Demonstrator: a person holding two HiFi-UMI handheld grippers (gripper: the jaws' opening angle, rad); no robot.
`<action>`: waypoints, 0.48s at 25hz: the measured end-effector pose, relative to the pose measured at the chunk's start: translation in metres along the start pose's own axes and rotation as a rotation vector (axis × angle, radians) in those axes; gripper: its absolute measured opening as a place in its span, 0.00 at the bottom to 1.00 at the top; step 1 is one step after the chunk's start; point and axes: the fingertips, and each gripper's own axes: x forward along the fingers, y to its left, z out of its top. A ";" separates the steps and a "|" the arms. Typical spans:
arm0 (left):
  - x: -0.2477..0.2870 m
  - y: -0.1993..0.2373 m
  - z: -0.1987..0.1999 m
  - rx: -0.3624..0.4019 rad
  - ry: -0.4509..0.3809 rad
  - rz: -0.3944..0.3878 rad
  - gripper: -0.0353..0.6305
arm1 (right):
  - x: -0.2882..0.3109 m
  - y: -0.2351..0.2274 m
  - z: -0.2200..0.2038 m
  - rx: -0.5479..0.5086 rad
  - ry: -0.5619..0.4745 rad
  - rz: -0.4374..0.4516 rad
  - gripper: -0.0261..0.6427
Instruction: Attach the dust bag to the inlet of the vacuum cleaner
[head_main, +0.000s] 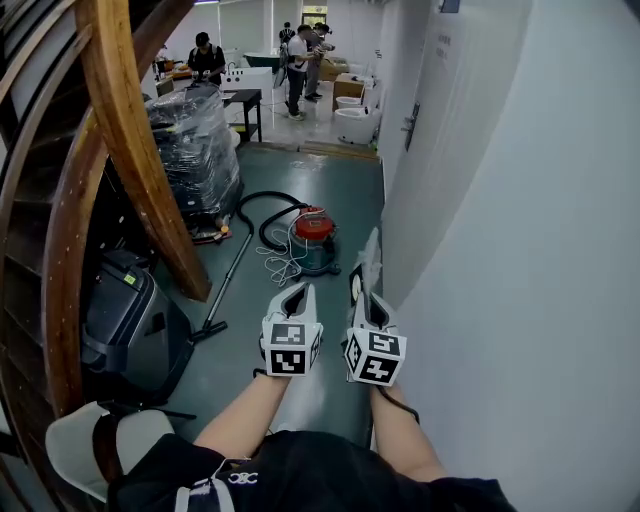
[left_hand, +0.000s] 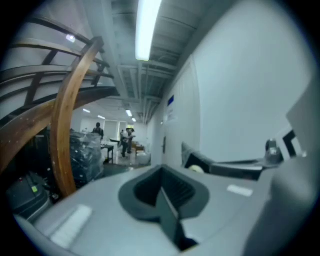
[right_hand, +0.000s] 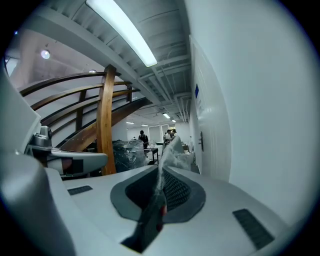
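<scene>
— Where's the dust bag (head_main: 372, 256)?

— Up in the air, in the right gripper (head_main: 362, 290). From that gripper's own view the jaws are pressed together on it (right_hand: 159, 192), and the bag (right_hand: 170, 150) sticks up past the tips as a thin, pale, crumpled flap. It's close to the white wall (head_main: 520, 250) on the person's right.

— And the left gripper (head_main: 299, 292)?

— Jaws closed, one against the other, with nothing between them (left_hand: 162, 190). Both grippers are held out in front of the person, side by side and near each other, tipped a little downward.

— How close is the vacuum cleaner (head_main: 314, 236)?

— Well apart from them. It stands on the grey-green floor (head_main: 330, 180) ahead, a round body with a red top. A black hose (head_main: 262, 215) loops away from it to the left, a long wand (head_main: 226, 283) lies slanting toward the wooden stair beam (head_main: 130, 130), and a white cord (head_main: 283, 263) sits in a loose heap just beside the body. I can't make out the inlet from here.

— Anything else around?

— A pallet wrapped in plastic film (head_main: 196, 150) beyond the beam, a dark machine (head_main: 125, 320) under the stairs, and several people (head_main: 298, 55) standing at the far end of the room.
</scene>
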 end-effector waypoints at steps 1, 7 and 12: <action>0.001 0.004 -0.001 -0.003 0.001 0.002 0.05 | 0.003 0.003 0.000 0.001 0.004 0.007 0.06; 0.008 0.028 -0.004 -0.024 0.011 0.012 0.05 | 0.017 0.021 0.002 -0.009 0.014 0.022 0.06; 0.012 0.046 -0.002 -0.031 -0.001 -0.004 0.05 | 0.028 0.036 0.002 -0.035 0.022 0.015 0.06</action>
